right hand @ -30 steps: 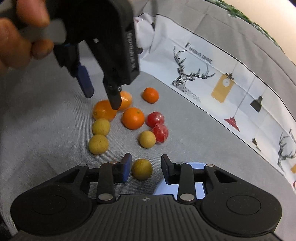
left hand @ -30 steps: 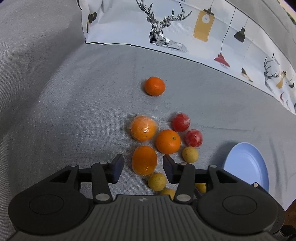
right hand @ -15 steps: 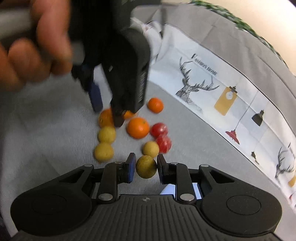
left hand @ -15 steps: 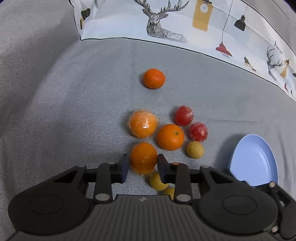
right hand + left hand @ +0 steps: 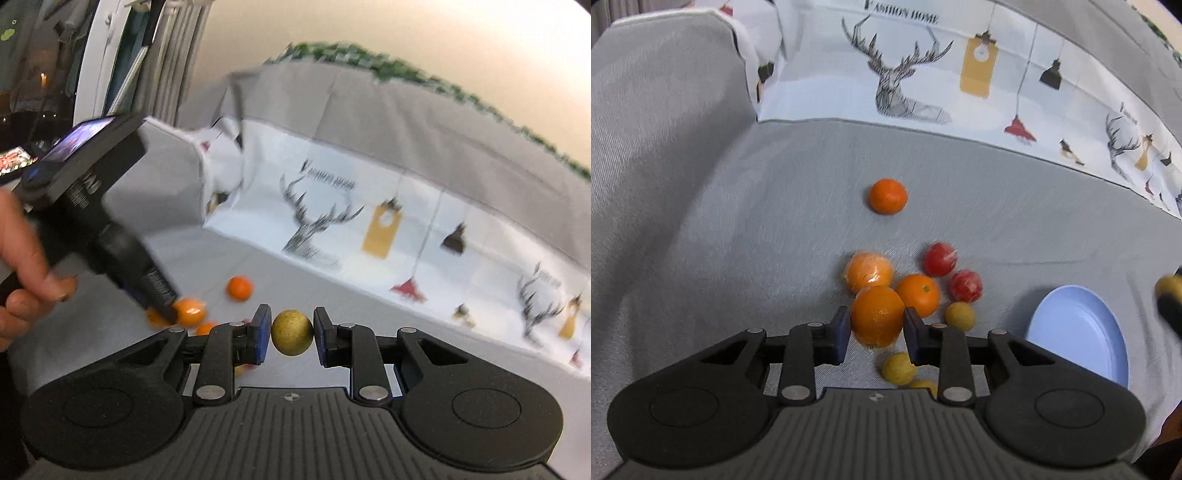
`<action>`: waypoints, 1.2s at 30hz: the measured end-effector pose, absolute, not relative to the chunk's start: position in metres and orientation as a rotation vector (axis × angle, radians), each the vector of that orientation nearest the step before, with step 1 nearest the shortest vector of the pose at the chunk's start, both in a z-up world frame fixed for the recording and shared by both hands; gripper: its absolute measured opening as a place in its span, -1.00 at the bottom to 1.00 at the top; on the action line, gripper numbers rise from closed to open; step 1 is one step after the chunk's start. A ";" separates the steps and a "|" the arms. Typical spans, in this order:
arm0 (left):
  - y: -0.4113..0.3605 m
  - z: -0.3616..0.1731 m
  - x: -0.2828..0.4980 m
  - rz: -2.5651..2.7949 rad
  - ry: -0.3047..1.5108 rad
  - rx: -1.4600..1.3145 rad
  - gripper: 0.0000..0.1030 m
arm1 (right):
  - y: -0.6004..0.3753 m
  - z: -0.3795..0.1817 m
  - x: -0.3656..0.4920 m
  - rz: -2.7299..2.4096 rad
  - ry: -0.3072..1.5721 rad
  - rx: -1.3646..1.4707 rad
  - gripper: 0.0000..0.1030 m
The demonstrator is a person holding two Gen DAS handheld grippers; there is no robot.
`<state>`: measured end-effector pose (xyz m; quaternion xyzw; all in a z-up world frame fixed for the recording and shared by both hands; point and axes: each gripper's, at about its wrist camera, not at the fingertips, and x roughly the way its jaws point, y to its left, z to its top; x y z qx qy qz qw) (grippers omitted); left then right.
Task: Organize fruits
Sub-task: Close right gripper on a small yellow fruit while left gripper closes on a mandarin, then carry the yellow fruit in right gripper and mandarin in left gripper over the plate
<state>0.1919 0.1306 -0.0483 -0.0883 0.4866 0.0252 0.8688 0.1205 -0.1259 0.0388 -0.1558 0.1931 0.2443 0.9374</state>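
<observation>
A grey cloth (image 5: 701,221) is spread under everything, with a blue plate (image 5: 1078,332) at the pile's right. Three oranges, two red and three yellow fruits are counted beyond the held orange (image 5: 877,317), clamped by the left gripper (image 5: 876,330). A speckled yellow fruit (image 5: 291,332) is pinched by the right gripper (image 5: 291,336).

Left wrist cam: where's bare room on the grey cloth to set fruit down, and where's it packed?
Free: the blue plate, nothing on it; the wide grey cloth left of the fruit; the strip between the lone orange and the printed cloth. Packed: the cluster ahead of the left tongs, which grip an orange.
</observation>
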 end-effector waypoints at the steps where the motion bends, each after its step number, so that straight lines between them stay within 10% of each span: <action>1: 0.127 -0.045 0.191 0.051 1.008 -0.169 -0.34 | -0.133 0.040 0.124 0.484 0.391 -0.332 -0.50; 10: 0.058 -0.038 0.176 0.050 0.849 0.215 -0.34 | -0.186 0.015 0.163 0.294 0.569 -0.136 -0.50; 36: -0.001 -0.065 0.156 -0.204 0.928 -0.023 -0.34 | -0.214 -0.009 0.179 0.144 0.734 -0.125 -0.50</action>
